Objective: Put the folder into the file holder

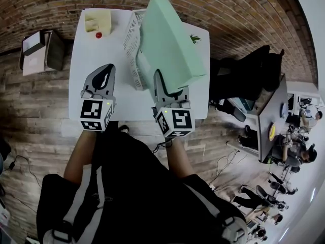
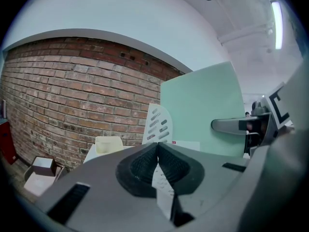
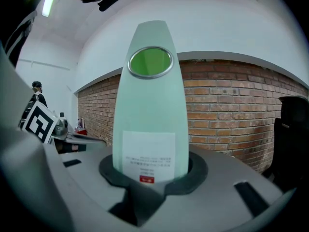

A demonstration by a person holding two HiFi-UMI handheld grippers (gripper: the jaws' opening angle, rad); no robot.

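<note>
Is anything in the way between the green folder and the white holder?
Nothing I can see. The right gripper holds the folder up right beside the holder. The yellow box and small red thing sit off to the side on the table, out of the way.

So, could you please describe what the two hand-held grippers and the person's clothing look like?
Both the left gripper and the right gripper have smooth grey plastic bodies with fingers lined in black ribbed rubber. Each carries a white cube printed with black square markers at its rear. The person wears black clothing with white stripes.
</note>
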